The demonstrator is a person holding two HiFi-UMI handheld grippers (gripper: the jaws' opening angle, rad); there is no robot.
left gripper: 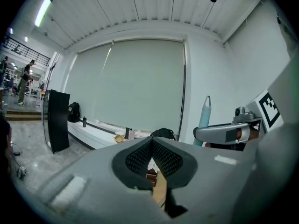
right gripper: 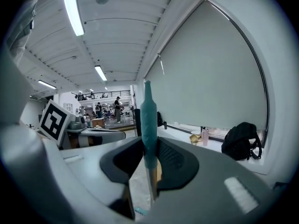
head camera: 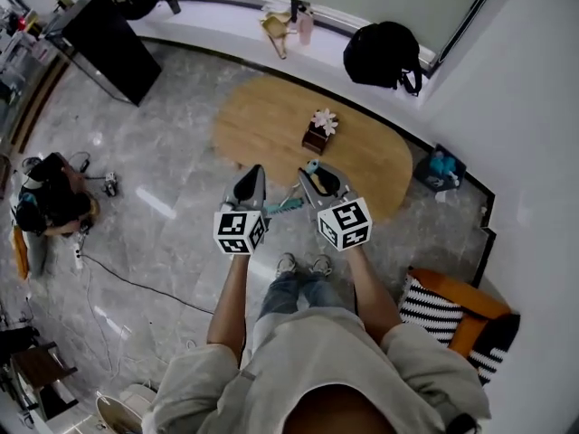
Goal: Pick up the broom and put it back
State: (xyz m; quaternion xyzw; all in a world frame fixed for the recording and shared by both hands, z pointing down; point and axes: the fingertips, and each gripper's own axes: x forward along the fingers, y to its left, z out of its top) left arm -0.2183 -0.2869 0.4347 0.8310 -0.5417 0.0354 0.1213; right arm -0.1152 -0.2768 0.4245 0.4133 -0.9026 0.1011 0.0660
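Closest to the head camera are the person's shoulders and forearms, beyond which both grippers are held out level over the floor. The right gripper [right gripper: 149, 143] is closed part-way on the broom [right gripper: 148, 118]: the teal handle is clamped upright between its pads, rising above the jaws and continuing below them as a thinner, paler shaft. The left gripper [left gripper: 153, 146] is carried just beside the right one with its jaws brought together and nothing between them. The broom's handle tip is seen off to its right, past the right gripper's body. The pick-up is judged complete, and the step in hand is the carry. Next, the broom has to be taken to its storage place, which cannot be identified in these views. A firm clamp is required, since a long, slim handle gripped at one point is likely to swing or slip. The lower end should be kept clear of the wooden table [head camera: 271, 125] ahead of both grippers, and the free left gripper could be used to steady the shaft. The handle is a tapered teal sleeve with a hanging slot at its top end. Only a short teal length shows between the grippers from above, and the bristle end cannot be made out.
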